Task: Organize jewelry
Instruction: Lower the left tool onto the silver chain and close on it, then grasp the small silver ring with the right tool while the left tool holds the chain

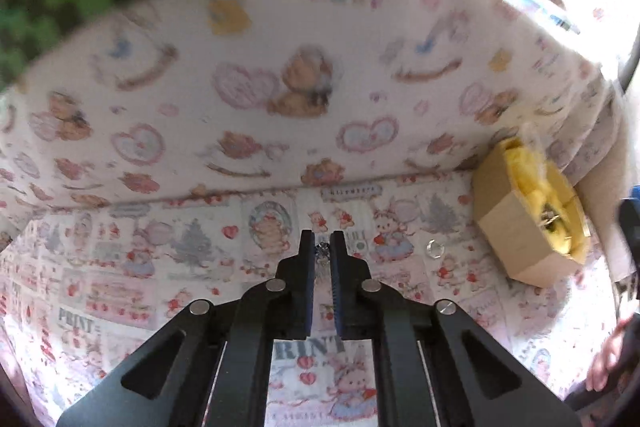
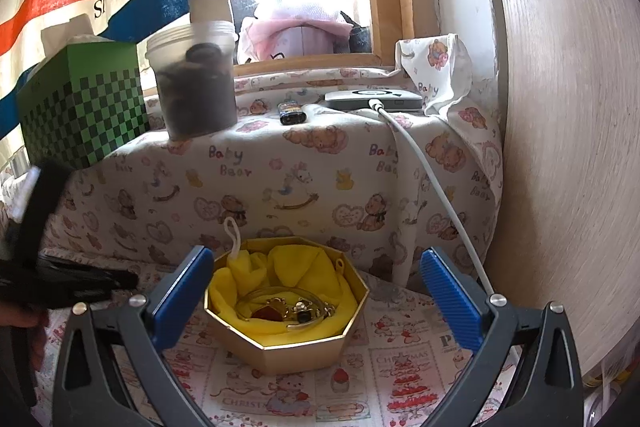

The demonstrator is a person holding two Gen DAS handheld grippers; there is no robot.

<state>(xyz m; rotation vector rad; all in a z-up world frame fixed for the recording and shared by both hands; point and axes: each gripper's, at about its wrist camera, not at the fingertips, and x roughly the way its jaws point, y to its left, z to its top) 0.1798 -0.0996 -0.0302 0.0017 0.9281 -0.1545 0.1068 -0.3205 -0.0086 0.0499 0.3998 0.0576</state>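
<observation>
I had the left gripper (image 1: 321, 247) jaws pinched on a small sparkly piece (image 1: 321, 250), probably an earring: light, slippery, delicate on the printed cloth (image 1: 160, 267). Beyond, my right gripper (image 2: 316, 291), jaws spread, faced the gold box (image 2: 280, 343).

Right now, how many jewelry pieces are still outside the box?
2: a small sparkly piece pinched in the left tool, and a clear ring on the cloth beside the box. Others may be hidden.

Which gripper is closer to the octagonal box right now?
Right. The right gripper hangs open directly before the octagonal box, fingers flanking it. The left gripper is off to the box's left, shut on a small sparkly piece.
</observation>
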